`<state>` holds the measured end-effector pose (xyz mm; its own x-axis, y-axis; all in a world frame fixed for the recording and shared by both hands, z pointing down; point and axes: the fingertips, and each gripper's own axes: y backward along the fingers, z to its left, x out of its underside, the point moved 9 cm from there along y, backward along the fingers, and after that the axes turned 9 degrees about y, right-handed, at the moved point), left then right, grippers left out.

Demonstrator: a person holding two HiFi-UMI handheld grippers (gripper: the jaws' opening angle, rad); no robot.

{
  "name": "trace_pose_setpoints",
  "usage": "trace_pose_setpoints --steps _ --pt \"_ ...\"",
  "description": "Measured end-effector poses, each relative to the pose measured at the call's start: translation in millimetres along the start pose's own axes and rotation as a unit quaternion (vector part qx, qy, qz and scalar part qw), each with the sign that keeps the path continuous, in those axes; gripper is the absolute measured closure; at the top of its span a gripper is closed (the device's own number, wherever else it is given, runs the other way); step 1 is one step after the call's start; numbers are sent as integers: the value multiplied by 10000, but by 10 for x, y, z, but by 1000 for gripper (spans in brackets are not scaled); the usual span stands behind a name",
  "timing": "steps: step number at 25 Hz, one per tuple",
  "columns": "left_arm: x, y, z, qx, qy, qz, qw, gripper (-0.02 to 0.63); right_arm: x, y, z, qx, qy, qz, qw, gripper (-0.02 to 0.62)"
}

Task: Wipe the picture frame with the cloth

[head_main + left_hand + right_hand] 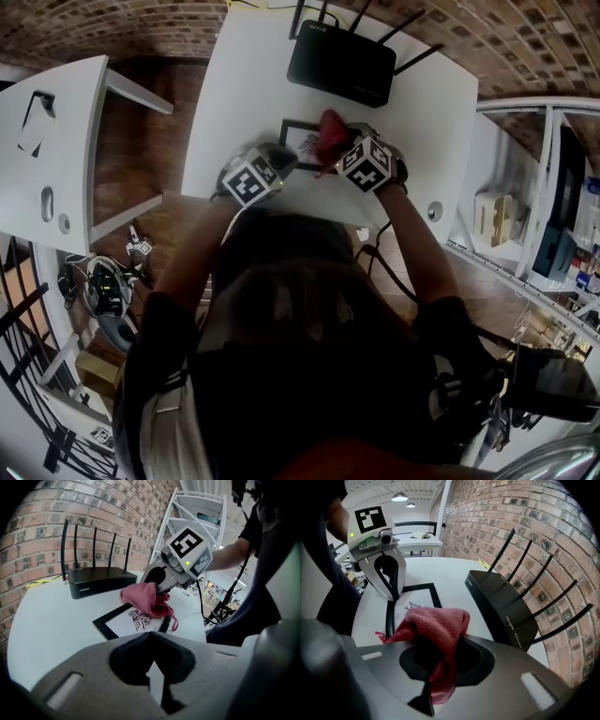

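Note:
A black picture frame [292, 127] with an insect drawing lies flat on the white table [244, 84], just in front of the router. My right gripper [328, 155] is shut on a bunched red cloth [330, 136] and holds it over the frame's right part. In the right gripper view the cloth [436, 620] spills out between the jaws above the frame [419, 590]. My left gripper [286, 159] is shut with nothing in it. Its tips [396, 597] rest at the frame's near left edge. From the left gripper view I see the frame [117, 623], the cloth [143, 599] and the right gripper [157, 588].
A black router [342, 64] with several upright antennas stands close behind the frame, in front of a brick wall [42, 517]. A white side table [56, 141] stands to the left and white shelving [525, 216] to the right. A cable [380, 258] hangs off the table's near edge.

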<state>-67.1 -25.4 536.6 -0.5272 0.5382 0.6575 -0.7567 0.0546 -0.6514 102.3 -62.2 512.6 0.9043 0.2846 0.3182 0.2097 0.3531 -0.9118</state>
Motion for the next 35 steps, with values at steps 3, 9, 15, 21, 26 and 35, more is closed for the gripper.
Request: trace_pose_setpoints --steps 3,9,15,21,26,35 --pt "6 13 2 -4 -13 -14 10000 604 66 17 -18 13 -16 134 9999 532" --pt "4 9 6 18 16 12 10000 604 195 23 -49 -11 -218 307 9993 528" --pt "6 8 10 38 28 15 10000 604 269 109 -16 -23 -388 291 9988 525" --pt "5 7 25 72 16 50 10000 604 -231 389 -96 149 -369 -674 9969 523" --pt "5 -4 5 72 -3 39 10000 604 -599 512 -112 62 -149 -1154 9932 522" --pt "3 -6 -5 42 -40 9 10000 604 -899 63 145 -420 648 -653 9949 520"
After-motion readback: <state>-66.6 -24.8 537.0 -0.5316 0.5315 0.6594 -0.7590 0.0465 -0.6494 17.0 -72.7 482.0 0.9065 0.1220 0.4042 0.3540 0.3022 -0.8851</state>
